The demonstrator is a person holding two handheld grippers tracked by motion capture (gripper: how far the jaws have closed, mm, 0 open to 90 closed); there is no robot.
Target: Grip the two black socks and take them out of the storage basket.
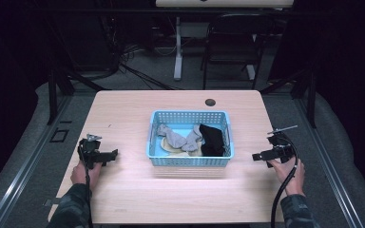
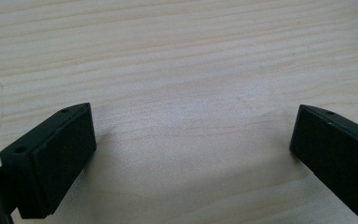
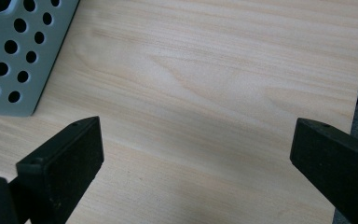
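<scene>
Between both tongs, blue basket [image 1: 190, 160] of socks [image 1: 212, 140]; left tongs [image 1: 111, 154], right tongs [image 1: 258, 156] spread, empty

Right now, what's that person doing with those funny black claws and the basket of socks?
A person sits at a wooden table with a left gripper and a right gripper, one in each hand. Both are open, holding nothing, resting either side of a blue basket. Inside lie grey socks and a black sock, untouched.
</scene>
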